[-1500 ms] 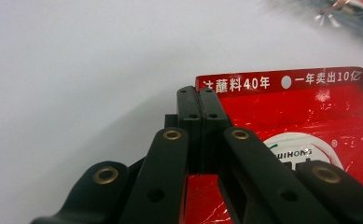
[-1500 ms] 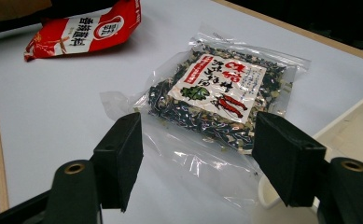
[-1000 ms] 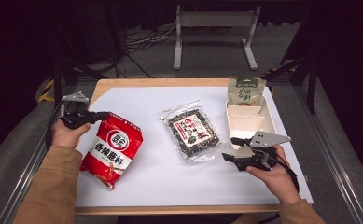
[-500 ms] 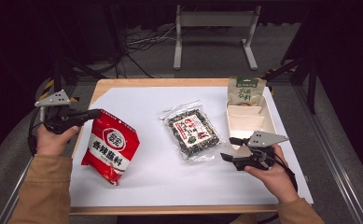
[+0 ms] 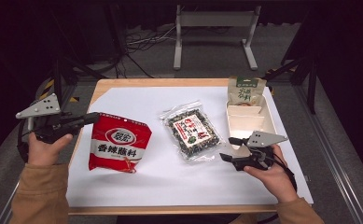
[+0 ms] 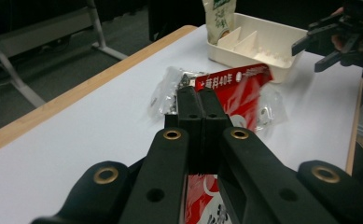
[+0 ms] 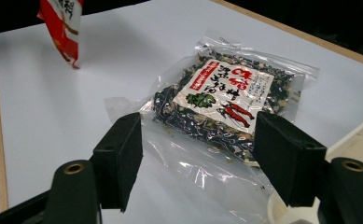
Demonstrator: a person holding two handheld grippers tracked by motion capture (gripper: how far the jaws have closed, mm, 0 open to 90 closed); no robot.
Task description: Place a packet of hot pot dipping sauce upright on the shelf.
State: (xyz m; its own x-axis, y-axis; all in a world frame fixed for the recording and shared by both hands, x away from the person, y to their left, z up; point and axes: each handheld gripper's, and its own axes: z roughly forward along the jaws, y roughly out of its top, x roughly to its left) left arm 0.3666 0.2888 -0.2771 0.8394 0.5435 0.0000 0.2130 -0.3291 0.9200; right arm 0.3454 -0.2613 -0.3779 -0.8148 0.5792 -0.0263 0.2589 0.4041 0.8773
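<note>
Half the red packet (image 6: 244,93) hides behind the left gripper (image 6: 198,100).

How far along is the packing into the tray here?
Done: a green pouch stands in the tray. In hand: the left gripper, shut on the red bag, lifts it by a corner. Left: the clear packet lies on the table, the open right gripper beside it.

Tan sleeves (image 5: 39,196) — black grippers, brass rivets (image 6: 172,135), grey three-cornered plates (image 5: 40,106).
</note>
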